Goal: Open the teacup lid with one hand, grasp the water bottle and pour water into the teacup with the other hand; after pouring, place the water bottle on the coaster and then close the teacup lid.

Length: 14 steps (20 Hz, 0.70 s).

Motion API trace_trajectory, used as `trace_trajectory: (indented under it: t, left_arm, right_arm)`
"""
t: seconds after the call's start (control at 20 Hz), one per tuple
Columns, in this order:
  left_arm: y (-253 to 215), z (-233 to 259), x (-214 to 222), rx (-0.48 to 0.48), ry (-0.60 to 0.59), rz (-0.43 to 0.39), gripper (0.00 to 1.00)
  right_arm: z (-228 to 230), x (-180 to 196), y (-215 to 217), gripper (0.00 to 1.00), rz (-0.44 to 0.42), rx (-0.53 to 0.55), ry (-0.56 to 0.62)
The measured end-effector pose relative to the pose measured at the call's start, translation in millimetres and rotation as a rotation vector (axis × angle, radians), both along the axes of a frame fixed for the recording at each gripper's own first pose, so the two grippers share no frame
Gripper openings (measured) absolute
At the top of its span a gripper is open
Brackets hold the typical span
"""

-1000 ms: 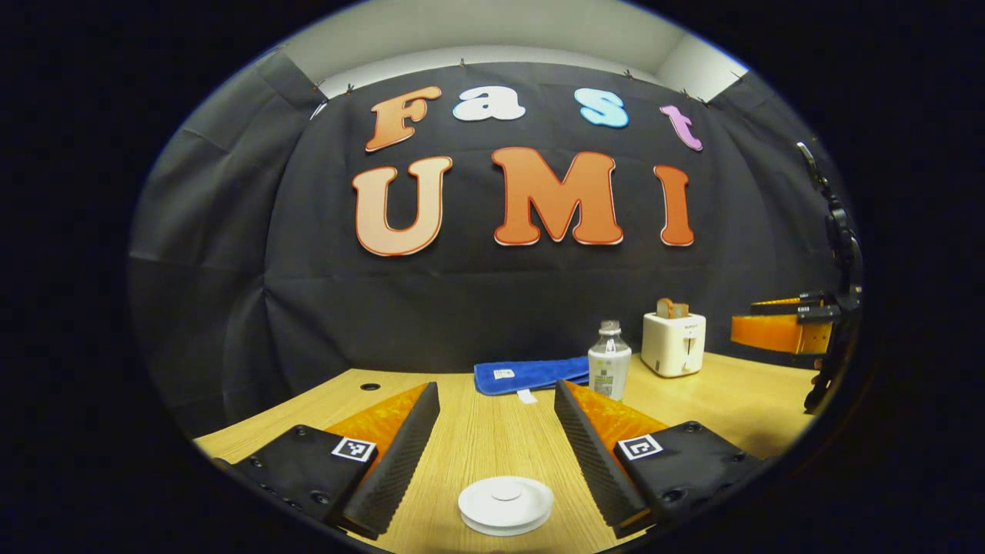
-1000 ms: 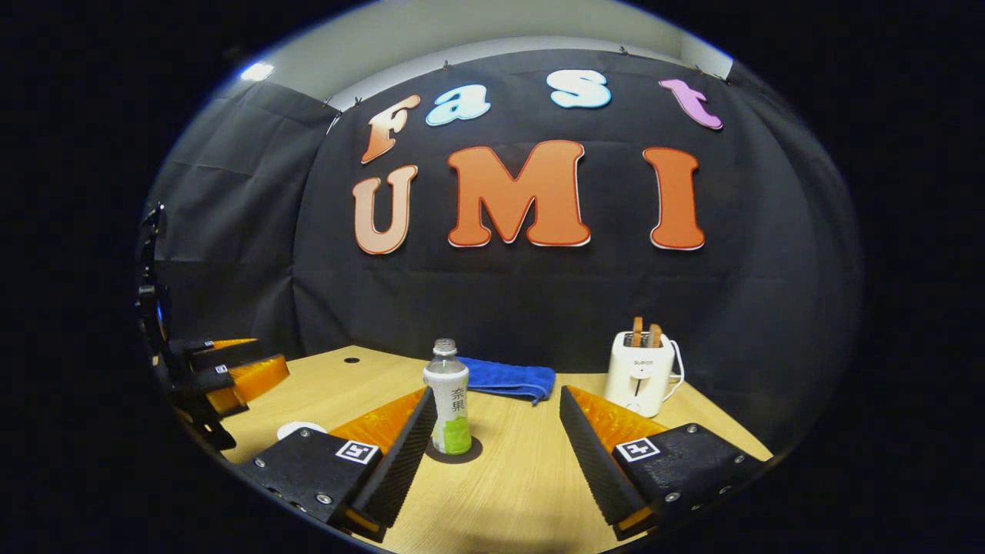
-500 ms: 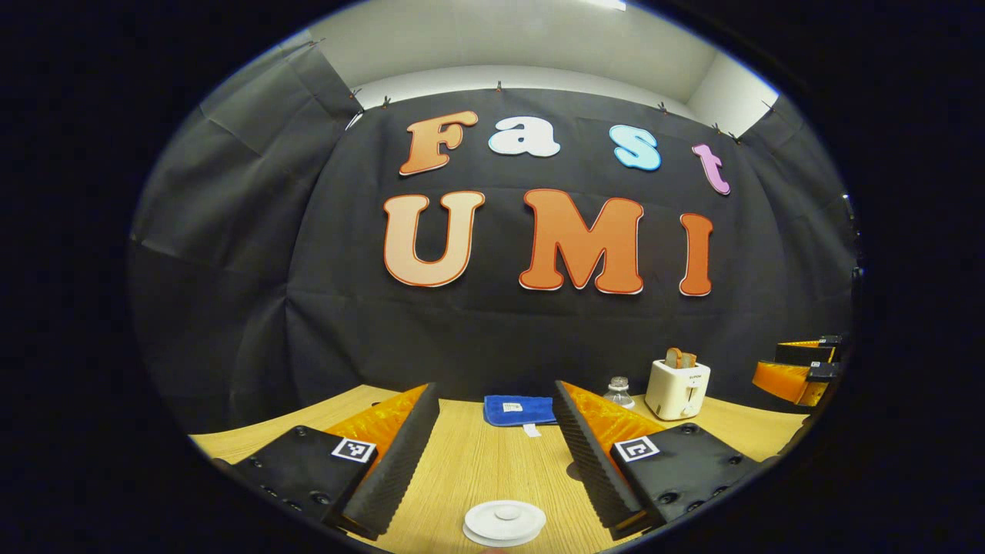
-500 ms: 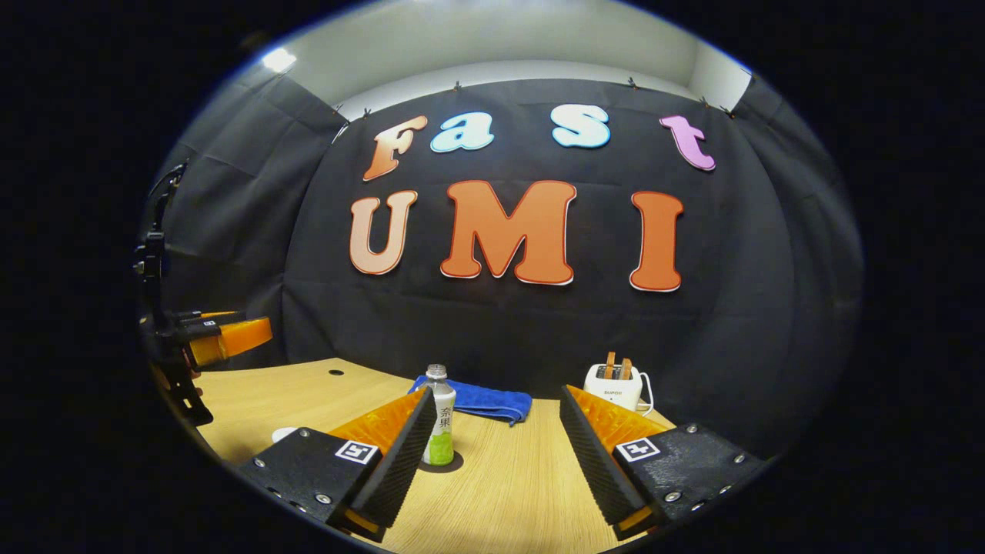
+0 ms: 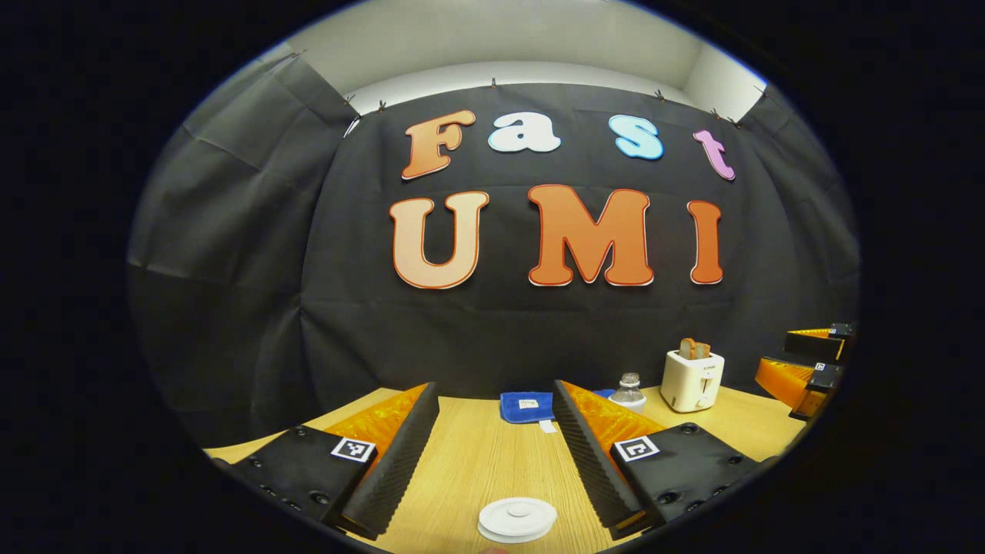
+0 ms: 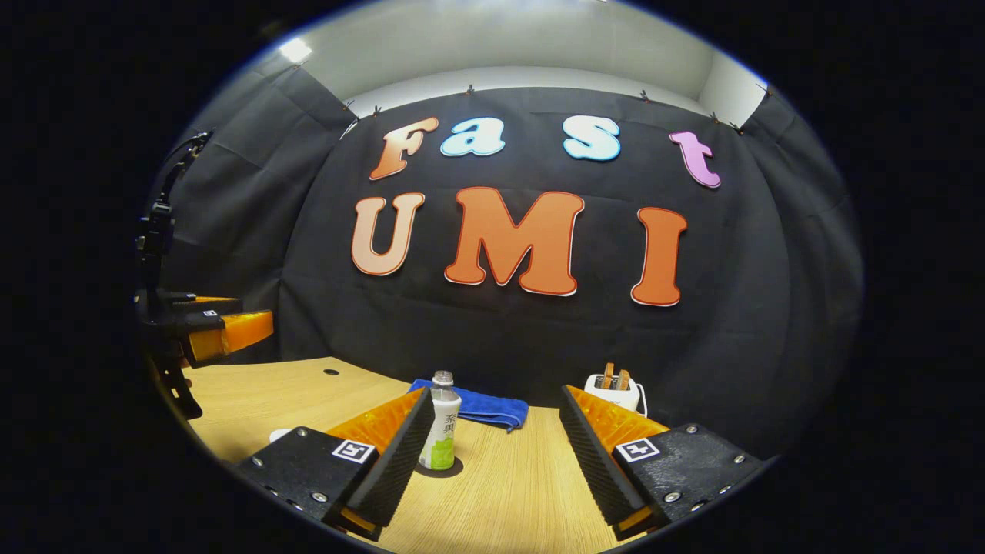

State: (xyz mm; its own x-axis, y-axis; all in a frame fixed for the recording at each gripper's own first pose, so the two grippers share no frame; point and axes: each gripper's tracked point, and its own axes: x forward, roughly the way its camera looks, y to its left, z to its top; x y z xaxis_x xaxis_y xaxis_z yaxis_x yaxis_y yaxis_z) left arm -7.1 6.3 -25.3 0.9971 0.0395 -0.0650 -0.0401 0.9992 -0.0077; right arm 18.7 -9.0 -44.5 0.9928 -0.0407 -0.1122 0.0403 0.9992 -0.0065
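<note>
Left claw (image 5: 496, 450): fingers spread wide, nothing between them, held above the table (image 5: 469, 462). Judged a retreat posture: the wide gap suits releasing a lid, and nothing is gripped.
Teacup lid (image 5: 517, 519): white disc with a small knob, seated flat, directly below and slightly ahead of the left claw, between the lines of its two fingers. Lid appears to be on the teacup; the cup body beneath it cannot be made out.
Right claw (image 6: 492, 454): fingers spread wide, empty, held level above the table. The gap is broader than the bottle, consistent with a release.
Water bottle (image 6: 441, 422): upright, cap on, ahead of the right claw, just beside its left finger and partly hidden by it; no finger presses on it. From the left claw it stands ahead and to the right, behind that claw's right finger.
Coaster (image 6: 443, 467): dark round pad under the bottle base; the bottle stands on it.
Task stage: judged complete or nearly so, bottle on coaster and lid seated.
Other items: blue cloth (image 6: 481, 408) lies beyond the bottle; toaster (image 6: 613, 391) stands ahead and right of the right claw, behind its right finger. Neither is needed.
Risk: a sideways sweep of the right claw could tip the bottle.
</note>
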Motion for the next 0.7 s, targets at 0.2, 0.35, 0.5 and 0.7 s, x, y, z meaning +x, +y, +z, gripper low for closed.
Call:
trace_trajectory:
  t: [0.2,0.35,0.5,0.7]
  left_arm:
    - [-5,6,3,0.003,-0.031,-0.017,0.95]
    - [-5,12,4,0.008,-0.038,-0.013,0.97]
    - [-5,12,3,0.014,-0.036,-0.007,0.97]
    - [-4,10,3,0.012,-0.031,-0.005,0.97]
  right_arm:
    - [0,2,-1,0.98,0.003,-0.006,-0.003]
    - [0,1,-1,0.98,0.0,-0.012,-0.004]
    - [2,1,0,0.98,0.001,-0.001,-0.007]
    - [1,1,1,0.98,0.005,-0.007,-0.002]
